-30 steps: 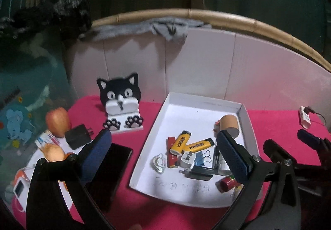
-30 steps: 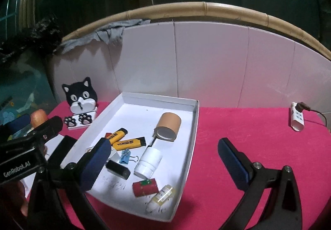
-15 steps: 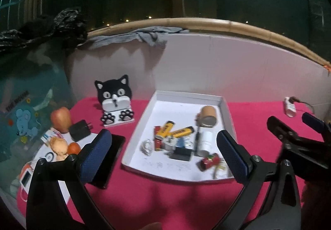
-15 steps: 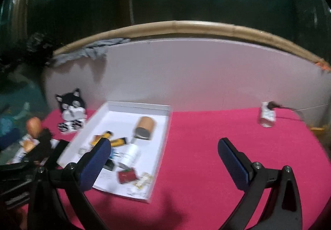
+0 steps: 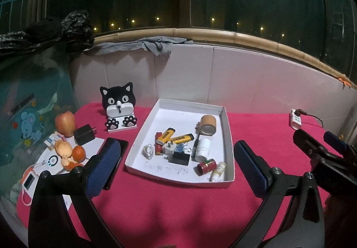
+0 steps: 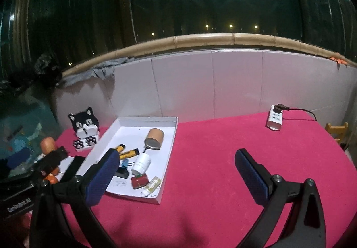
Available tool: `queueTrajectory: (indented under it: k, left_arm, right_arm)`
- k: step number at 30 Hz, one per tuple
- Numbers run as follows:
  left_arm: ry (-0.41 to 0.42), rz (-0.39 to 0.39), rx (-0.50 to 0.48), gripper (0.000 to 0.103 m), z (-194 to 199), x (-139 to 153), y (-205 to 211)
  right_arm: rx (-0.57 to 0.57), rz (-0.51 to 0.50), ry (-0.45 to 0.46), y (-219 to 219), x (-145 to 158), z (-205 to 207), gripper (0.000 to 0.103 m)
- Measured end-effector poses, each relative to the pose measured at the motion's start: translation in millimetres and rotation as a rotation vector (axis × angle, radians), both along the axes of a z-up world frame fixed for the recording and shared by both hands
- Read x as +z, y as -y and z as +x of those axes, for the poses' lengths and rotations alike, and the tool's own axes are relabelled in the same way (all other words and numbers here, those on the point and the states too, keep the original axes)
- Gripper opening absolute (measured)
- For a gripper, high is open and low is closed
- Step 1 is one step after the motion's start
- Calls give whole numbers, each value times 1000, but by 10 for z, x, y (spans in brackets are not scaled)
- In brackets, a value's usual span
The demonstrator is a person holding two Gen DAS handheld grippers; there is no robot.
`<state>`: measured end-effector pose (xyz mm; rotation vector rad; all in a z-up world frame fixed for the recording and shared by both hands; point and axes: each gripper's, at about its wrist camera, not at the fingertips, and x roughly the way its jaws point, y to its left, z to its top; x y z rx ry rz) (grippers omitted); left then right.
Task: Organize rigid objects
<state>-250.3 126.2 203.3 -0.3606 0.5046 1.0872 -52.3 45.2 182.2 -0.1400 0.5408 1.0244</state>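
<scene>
1. tray [image 5: 227, 130] of small rigid items sits mid-desk [image 5: 178, 203] on the red cloth.
2. lighters [image 5: 176, 136], tube [image 5: 208, 124] and bottle [image 5: 202, 150] look light, stiff and smooth; likely to roll, so pinch across their middles.
3. left tongs [image 5: 176, 167] and right tongs [image 6: 176, 170] hover spread wide, empty.

So the table [image 5: 178, 210] has a bright pink cloth over it. Sitting on it: a shallow white cardboard tray [image 5: 227, 130] full of small stuff, a black-and-white cat phone stand [image 5: 119, 107] just left of the tray, and a black phone [image 5: 118, 147] lying flat by the tray's near-left corner. Far left there's an apple [image 5: 65, 123], a black charger plug [image 5: 84, 135] and a white sheet [image 5: 93, 144] with orange peel. A white power strip [image 6: 275, 120] sits well apart at the far right.
</scene>
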Motion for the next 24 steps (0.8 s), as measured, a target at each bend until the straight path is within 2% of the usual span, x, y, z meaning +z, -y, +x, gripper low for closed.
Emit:
queueTrajectory:
  k: [5, 13, 17, 24]
  left_arm:
    - [4, 13, 10, 102, -60, 72, 179]
    - [-14, 40, 16, 102, -95, 111, 493]
    - [-15, 58, 10, 102, -124, 134, 613]
    - [6, 33, -25, 102, -136, 124, 734]
  right_arm:
    - [9, 52, -5, 223, 68, -53, 103]
    - [38, 39, 27, 413, 90, -222, 103]
    - [2, 33, 65, 519, 107, -291, 103]
    - [-55, 62, 33, 779, 100, -233, 103]
